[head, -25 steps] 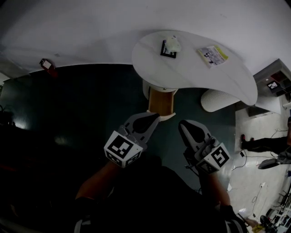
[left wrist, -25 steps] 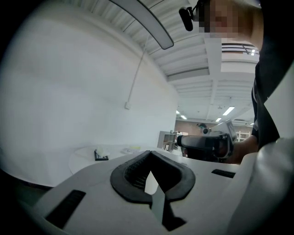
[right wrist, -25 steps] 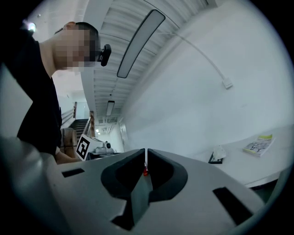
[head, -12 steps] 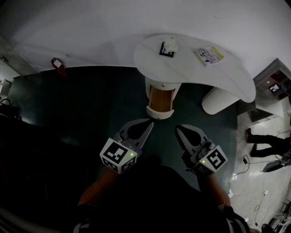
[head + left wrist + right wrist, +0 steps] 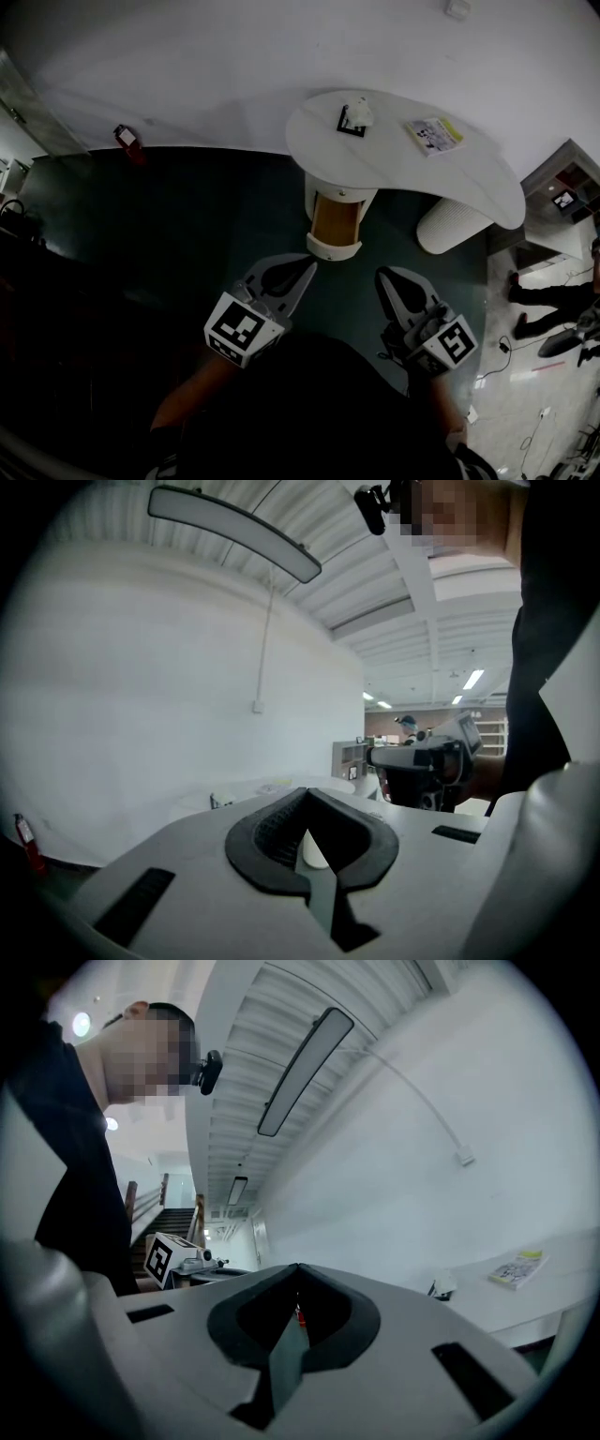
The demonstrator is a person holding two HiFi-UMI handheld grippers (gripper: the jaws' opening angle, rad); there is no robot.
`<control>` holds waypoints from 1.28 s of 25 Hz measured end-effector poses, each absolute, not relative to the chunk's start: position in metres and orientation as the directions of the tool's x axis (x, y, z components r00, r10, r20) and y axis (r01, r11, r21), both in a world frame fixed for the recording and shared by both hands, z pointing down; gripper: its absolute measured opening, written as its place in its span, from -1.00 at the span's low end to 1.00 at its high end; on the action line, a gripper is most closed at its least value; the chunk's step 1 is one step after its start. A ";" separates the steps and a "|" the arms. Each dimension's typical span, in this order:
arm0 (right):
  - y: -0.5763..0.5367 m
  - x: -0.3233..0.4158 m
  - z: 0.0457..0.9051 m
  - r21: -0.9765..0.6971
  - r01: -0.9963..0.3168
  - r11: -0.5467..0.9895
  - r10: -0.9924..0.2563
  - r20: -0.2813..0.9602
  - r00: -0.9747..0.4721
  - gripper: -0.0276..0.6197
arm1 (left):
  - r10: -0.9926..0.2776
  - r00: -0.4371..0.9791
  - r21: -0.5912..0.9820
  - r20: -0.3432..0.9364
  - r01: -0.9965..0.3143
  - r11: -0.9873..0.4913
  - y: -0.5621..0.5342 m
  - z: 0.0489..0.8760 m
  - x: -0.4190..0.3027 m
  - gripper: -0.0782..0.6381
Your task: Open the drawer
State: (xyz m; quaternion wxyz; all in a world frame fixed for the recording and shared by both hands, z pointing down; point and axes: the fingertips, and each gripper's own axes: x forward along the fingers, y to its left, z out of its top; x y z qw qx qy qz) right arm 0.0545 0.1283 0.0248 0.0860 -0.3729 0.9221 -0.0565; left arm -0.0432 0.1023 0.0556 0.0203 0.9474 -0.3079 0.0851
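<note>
The drawer [image 5: 335,223] juts out from under the white table [image 5: 469,178], showing its wooden inside and a white front panel [image 5: 334,249]. My left gripper [image 5: 305,268] hangs just short of that panel, a little to its left, jaws shut and empty. My right gripper [image 5: 386,277] is off to the panel's lower right, also shut with nothing in it. In the left gripper view the jaw tips [image 5: 306,794] meet, and the right gripper [image 5: 422,761] shows beyond them. The right gripper view shows its own jaws [image 5: 298,1267] together.
A booklet [image 5: 434,134] and a small white object on a black stand [image 5: 353,116] lie on the table. A white ribbed bin [image 5: 453,225] stands right of the drawer. A red extinguisher [image 5: 126,139] sits by the wall. A person's legs [image 5: 553,295] are at far right.
Both grippers have drawn back from the drawer front, which the left one was beside a second ago. The drawer stays pulled out.
</note>
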 end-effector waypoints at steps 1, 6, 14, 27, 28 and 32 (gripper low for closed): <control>0.126 0.051 0.022 -0.158 -0.683 0.713 -0.700 -0.120 -0.704 -0.86 | -0.586 0.792 -0.010 0.171 -0.593 -0.805 0.101 0.054 -0.049 -0.75; 0.122 0.041 0.002 -0.124 -0.693 0.710 -0.704 -0.138 -0.697 -0.87 | -0.604 0.781 -0.019 0.159 -0.609 -0.793 0.095 0.044 -0.066 -0.75; 0.119 0.023 0.008 -0.121 -0.682 0.722 -0.692 -0.107 -0.714 -0.87 | -0.612 0.779 0.012 0.139 -0.619 -0.785 0.093 0.047 -0.075 -0.75; 0.124 0.023 0.013 -0.152 -0.682 0.716 -0.698 -0.124 -0.705 -0.87 | -0.601 0.788 0.036 0.135 -0.610 -0.792 0.095 0.046 -0.072 -0.75; 0.126 0.025 0.013 -0.153 -0.683 0.714 -0.700 -0.125 -0.703 -0.87 | -0.599 0.789 0.036 0.136 -0.608 -0.793 0.096 0.045 -0.070 -0.75; 0.130 0.032 0.013 -0.152 -0.689 0.708 -0.706 -0.123 -0.698 -0.87 | -0.594 0.793 0.033 0.137 -0.603 -0.797 0.099 0.044 -0.065 -0.75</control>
